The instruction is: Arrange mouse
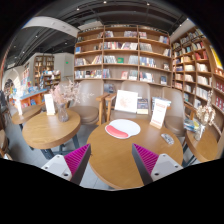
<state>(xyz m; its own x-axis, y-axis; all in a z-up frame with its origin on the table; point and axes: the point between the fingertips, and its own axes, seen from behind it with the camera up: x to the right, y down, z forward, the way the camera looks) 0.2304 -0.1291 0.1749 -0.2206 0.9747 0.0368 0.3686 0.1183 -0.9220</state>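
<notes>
gripper (pixel 111 160) high above the round wooden table (pixel 120 155), fingers spread wide, holding nothing; the mouse (pixel 167 139), a small dark shape near the table's far right rim, is probably light, rigid, smooth; you should pinch its flanks.

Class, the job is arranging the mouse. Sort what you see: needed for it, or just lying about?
Job: open gripper; small dark object, possibly the mouse; pink oval mat; round table.
Lying about: white sign cards; bookshelves; neighbouring table.
</notes>
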